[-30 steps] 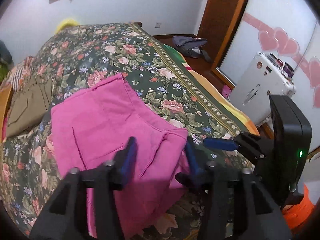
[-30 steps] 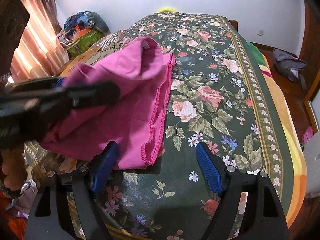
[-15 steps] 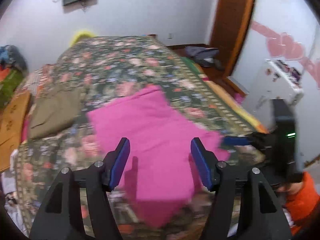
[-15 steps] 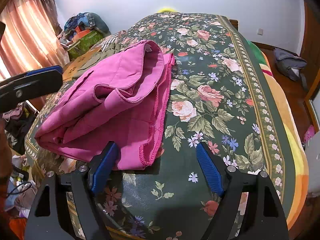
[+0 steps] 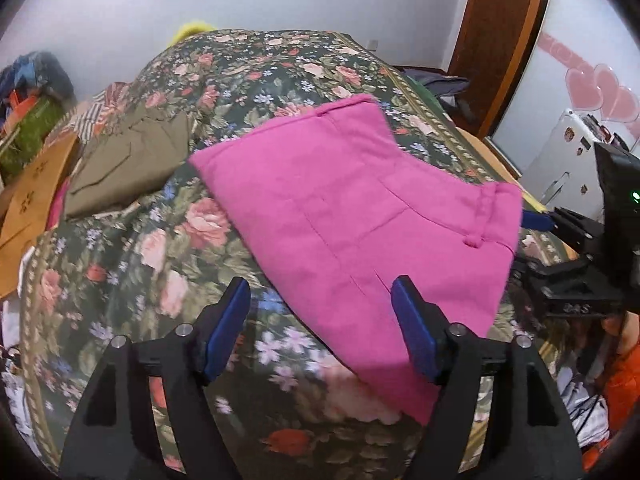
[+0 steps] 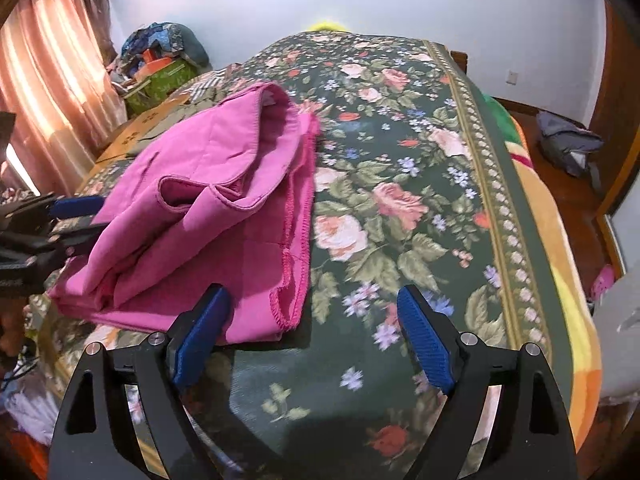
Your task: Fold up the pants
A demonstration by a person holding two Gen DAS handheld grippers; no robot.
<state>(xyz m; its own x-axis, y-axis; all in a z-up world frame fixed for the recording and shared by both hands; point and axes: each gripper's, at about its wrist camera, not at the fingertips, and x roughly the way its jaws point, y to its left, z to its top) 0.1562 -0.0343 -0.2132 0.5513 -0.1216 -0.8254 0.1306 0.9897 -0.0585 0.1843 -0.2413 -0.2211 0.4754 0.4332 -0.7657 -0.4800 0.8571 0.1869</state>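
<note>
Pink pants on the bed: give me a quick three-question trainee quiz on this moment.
1. True or false: the left tool grips the pants.
2. What lies on the bedspread beyond the pants, left-wrist view? A) olive garment B) towel C) pillow
3. Fill in: the right tool is ____.

Key: 1 false; both tools are open and hold nothing. 2 A, the olive garment. 3 open.

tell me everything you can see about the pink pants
The pink pants are a bright magenta, soft woven-looking fabric, folded into a layered bundle lying on the floral bedspread near its front edge. Seams, a hem with overlock stitching and a small loop show. The top layers gape open on one side in the right wrist view. Neither gripper holds them.
</note>
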